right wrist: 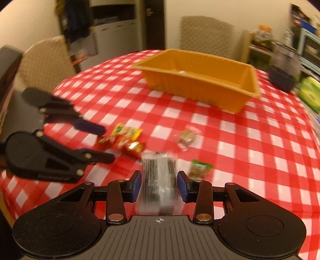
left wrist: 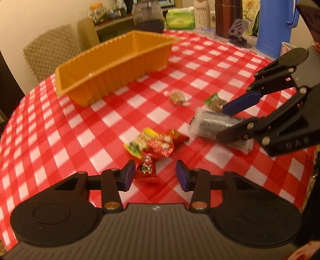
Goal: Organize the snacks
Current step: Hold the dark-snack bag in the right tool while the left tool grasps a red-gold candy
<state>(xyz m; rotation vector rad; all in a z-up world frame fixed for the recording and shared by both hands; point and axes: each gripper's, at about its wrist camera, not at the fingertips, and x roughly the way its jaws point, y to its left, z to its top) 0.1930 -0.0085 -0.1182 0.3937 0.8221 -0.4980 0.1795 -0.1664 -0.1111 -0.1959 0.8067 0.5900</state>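
An orange tray [left wrist: 112, 68] [right wrist: 202, 84] stands on the red checked tablecloth [left wrist: 60, 140]. My left gripper [left wrist: 154, 174] is open, its pads either side of a red candy [left wrist: 146, 170], with a pile of red and yellow wrapped candies [left wrist: 154, 143] [right wrist: 122, 138] just ahead. My right gripper [right wrist: 160, 185] [left wrist: 224, 124] is open around a clear-and-black snack pack [right wrist: 159, 178] [left wrist: 216, 124] lying on the cloth. A brown wrapped sweet [left wrist: 177, 98] [right wrist: 188, 137] and a green-wrapped snack [left wrist: 214, 102] [right wrist: 200, 169] lie nearby.
A blue jug [left wrist: 276, 26], a paper cup [left wrist: 287, 50], a phone stand [left wrist: 239, 32], a dark jar [left wrist: 148, 17] [right wrist: 284, 68] and a green packet [left wrist: 180, 19] [right wrist: 310, 94] stand at the table's far side. Woven chairs [left wrist: 50, 52] [right wrist: 206, 34] stand beyond the table.
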